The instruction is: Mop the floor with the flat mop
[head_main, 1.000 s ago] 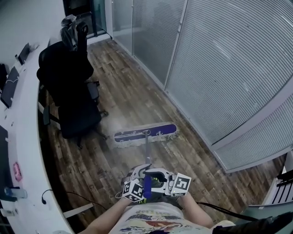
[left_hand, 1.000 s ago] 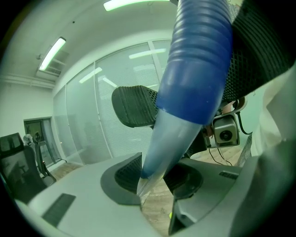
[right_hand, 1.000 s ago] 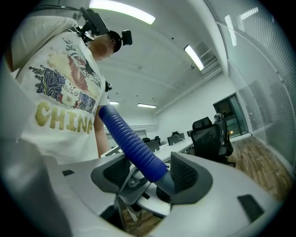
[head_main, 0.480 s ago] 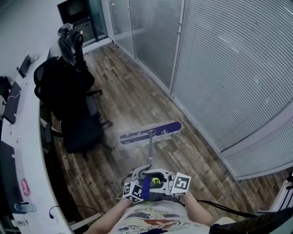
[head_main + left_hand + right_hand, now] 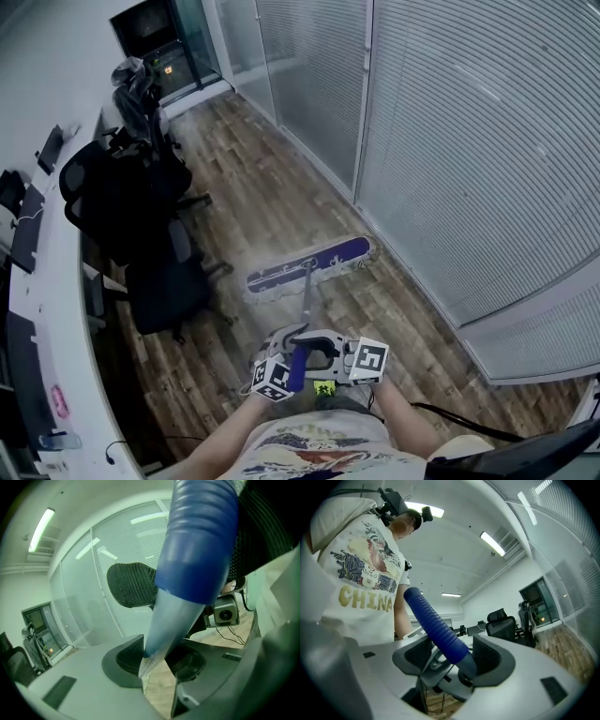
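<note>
The flat mop's purple head (image 5: 309, 265) lies on the wooden floor with its right end at the foot of the glass partition. Its grey shaft (image 5: 306, 300) rises to a ribbed blue grip (image 5: 297, 368) in front of my body. My left gripper (image 5: 284, 352) is shut on the handle where the blue grip (image 5: 197, 541) meets the shaft, which runs between the jaws of the left gripper (image 5: 159, 660). My right gripper (image 5: 323, 356) is also shut on the handle, and the blue grip (image 5: 436, 625) passes between the ribbed pads (image 5: 490, 656) of the right gripper (image 5: 450, 656).
Black office chairs (image 5: 122, 202) stand left of the mop, next to a long white desk (image 5: 37, 309). A glass partition with blinds (image 5: 469, 141) runs along the right. A black cable (image 5: 450, 422) trails on the floor at the lower right. Dark items hang at the far end (image 5: 136, 89).
The mop head has slid across the floor toward the glass partition, and both grippers have moved along with the handle. The chairs now sit lower and further left in the head view.
</note>
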Motion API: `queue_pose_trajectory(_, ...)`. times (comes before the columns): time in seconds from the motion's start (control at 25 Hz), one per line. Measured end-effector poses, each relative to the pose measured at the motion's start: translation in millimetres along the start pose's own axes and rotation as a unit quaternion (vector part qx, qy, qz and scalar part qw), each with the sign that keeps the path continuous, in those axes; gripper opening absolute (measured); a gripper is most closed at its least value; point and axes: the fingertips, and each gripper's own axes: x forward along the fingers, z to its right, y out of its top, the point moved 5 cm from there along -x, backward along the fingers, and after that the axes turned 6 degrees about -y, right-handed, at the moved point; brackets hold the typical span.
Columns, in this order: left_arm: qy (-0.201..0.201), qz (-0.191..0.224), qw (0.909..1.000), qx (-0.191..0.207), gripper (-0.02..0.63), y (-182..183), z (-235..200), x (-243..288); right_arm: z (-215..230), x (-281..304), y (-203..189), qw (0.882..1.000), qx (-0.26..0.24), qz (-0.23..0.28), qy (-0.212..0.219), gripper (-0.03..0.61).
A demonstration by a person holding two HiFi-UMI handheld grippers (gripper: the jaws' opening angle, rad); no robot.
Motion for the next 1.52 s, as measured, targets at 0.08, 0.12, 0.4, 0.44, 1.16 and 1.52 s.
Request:
queue_pose_trajectory(0.08, 0.003, -0.002, 1.0000, 0.000, 0.100, -0.4, -20.8, 19.4, 28.1, -3.5, 1.1, 1.000, 0.001, 0.004, 0.000, 0.256)
queue_pose_trajectory(0.12, 0.003, -0.003, 1.0000, -0.001, 0.100, -0.6, -31.8, 27.7, 41.6, -3.9, 2.3, 1.000, 0.003, 0.006, -0.002, 0.256)
queue_pose_trajectory(0.4, -0.003, -0.006, 0.9999, -0.008, 0.101, 1.0, -65.6, 51.1, 81.8, -4.0, 9.6, 1.000, 0.013, 0.019, -0.014, 0.258)
queue_pose_trajectory(0.44, -0.004, -0.006, 0.9999, -0.007, 0.101, 0.8, -62.9, 50.8, 79.5, -5.0, 8.6, 1.000, 0.015, 0.016, -0.015, 0.258)
queue_pose_trajectory(1.16, -0.030, 0.044, 0.9986, -0.005, 0.106, -48.8, 83.8, -107.6, -132.7, 56.7, -46.6, 0.997, 0.009, -0.026, -0.079, 0.258)
queue_pose_trajectory(1.52, -0.076, 0.064, 0.9950, 0.007, 0.107, -95.5, 189.9, -246.1, -298.8, 123.8, -91.1, 0.991, 0.009, -0.020, -0.130, 0.258)
